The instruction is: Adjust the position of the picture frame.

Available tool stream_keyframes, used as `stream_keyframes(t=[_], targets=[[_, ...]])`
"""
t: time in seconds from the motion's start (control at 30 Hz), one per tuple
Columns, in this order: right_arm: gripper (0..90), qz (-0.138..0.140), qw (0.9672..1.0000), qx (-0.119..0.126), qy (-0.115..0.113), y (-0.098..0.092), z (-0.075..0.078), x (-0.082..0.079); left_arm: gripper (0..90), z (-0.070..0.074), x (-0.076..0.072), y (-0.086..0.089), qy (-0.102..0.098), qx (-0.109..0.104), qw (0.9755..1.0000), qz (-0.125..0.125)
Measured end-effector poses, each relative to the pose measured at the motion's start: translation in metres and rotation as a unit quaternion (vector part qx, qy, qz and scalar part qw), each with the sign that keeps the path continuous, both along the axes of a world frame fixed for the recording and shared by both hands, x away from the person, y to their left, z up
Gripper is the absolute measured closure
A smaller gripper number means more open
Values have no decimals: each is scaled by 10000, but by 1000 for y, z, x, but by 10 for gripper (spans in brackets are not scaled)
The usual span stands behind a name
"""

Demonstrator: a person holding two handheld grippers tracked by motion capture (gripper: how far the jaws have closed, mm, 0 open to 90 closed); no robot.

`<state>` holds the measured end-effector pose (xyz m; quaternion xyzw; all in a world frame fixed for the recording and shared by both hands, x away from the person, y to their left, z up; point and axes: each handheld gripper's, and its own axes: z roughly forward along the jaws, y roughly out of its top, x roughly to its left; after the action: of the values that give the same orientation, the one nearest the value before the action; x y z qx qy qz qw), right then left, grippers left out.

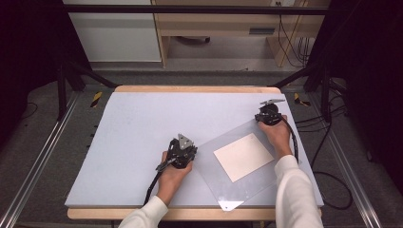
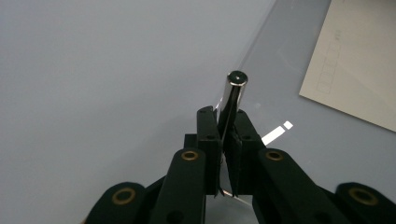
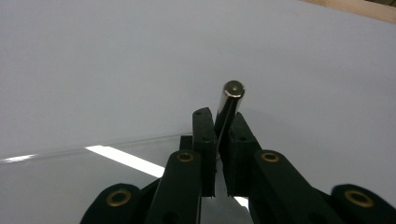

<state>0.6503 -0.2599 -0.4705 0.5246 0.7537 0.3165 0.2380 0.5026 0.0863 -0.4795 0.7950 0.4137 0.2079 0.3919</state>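
We see a clear plastic sleeve [image 1: 247, 164] lying flat on the worktop [image 1: 138, 128], whose top is a matte, pale blue-grey sheet with a bare wooden edge at the near and far sides. The sleeve is a thin, glossy rectangle set askew to the worktop edges, toward our right half; its near corner catches a bright glare. Inside or under it lies a cream paper sheet [image 1: 243, 156], also rectangular and dull-surfaced; in the left gripper view [image 2: 355, 70] faint printed boxes show on it.

The left gripper [image 1: 182, 151], black with a grey three-cornered plate on top, sits at the sleeve's left edge. In its own view [image 2: 227, 135] the two black fingers are pressed together on the thin, transparent edge of the sleeve [image 2: 280, 60], which runs between the pads. A short, polished metal cylinder [image 2: 235, 91] with a round flat end stands up just beyond the fingers.

The right gripper [image 1: 270, 114] sits at the sleeve's far right corner. In its view [image 3: 224, 140] the fingers are likewise clamped together on the sleeve's edge [image 3: 93, 161], where a white strip of reflected light crosses the smooth film. A similar shiny cylinder [image 3: 229, 102] rises past the fingertips.
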Motion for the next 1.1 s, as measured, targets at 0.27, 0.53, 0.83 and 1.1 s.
stream_keyframes(t=[0.27,0.53,0.83,1.1], targets=[[857,-95,9999,42,-22,1,3,-2,838,0,2,2,74,-102,9999,-34],[859,-67,10000,5,47,3,8,-4,836,4,2,6,228,-185,9995,-110],[859,-120,9997,-106,166,7,21,-10,832,14,3,13,311,-180,9989,-294],[858,-53,9995,-159,280,13,35,-17,825,23,2,24,296,-176,9989,-308]])
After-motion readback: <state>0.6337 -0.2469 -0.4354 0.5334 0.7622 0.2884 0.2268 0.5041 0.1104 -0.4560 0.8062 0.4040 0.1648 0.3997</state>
